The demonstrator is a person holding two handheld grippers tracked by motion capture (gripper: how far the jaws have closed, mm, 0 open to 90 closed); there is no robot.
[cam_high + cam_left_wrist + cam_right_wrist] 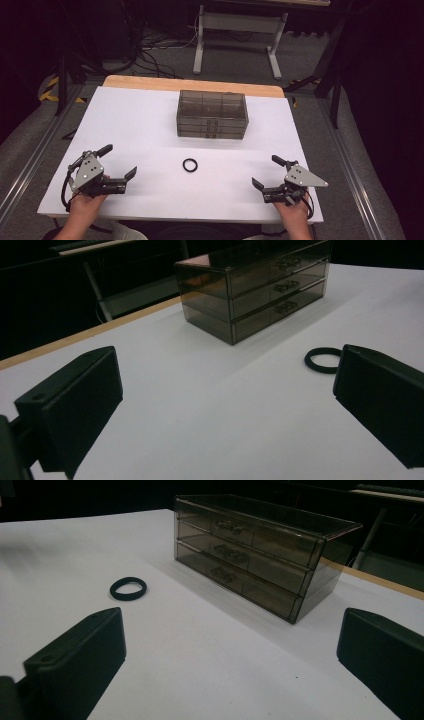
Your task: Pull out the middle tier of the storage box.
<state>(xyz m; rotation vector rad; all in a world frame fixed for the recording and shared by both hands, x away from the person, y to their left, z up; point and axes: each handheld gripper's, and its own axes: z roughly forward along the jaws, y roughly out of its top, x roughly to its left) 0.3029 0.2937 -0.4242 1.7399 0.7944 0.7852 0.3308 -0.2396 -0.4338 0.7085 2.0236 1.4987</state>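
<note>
One black ring between the two tongs, one smoky clear drawer box beyond them, three drawers stacked in it, left tongs and right tongs, one white worktop beneath them

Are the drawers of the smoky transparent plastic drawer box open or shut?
Shut. All three drawer fronts of the smoky transparent plastic drawer box sit flush with its frame in both gripper views; none is pulled out toward the black ring-shaped hair tie.

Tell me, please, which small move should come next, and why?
Probably bring the right claw toward the black ring. Both claws are open and empty, the ring lies free on the white table, in front of the closed drawer box.
</note>
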